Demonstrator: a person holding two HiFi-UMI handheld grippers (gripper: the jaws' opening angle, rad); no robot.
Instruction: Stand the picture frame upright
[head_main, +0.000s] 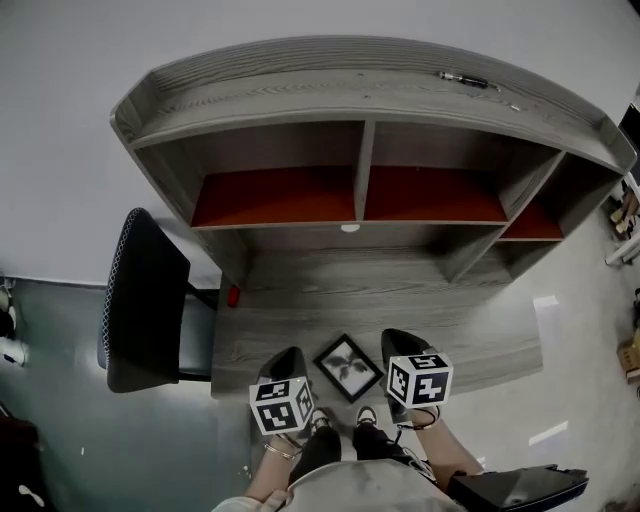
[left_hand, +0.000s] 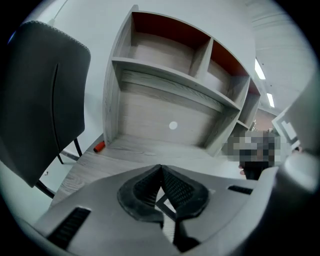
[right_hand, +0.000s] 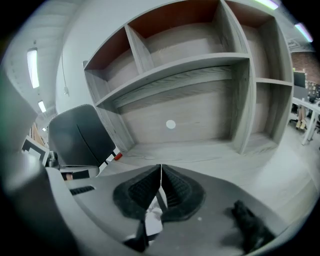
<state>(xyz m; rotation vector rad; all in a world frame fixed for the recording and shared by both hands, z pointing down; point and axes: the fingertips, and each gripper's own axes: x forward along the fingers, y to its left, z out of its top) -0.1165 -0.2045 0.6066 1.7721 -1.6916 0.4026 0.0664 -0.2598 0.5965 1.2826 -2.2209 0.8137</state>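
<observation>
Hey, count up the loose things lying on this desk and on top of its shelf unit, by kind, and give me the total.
picture frame: 1
small red object: 1
dark pen, on top of the shelf unit: 1
Total: 3

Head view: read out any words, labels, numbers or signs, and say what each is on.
None readable. The marker cubes on the left tool and right tool bear only black-and-white square patterns.
The black-framed picture on the grey wooden desk shows leaves, no caption.
</observation>
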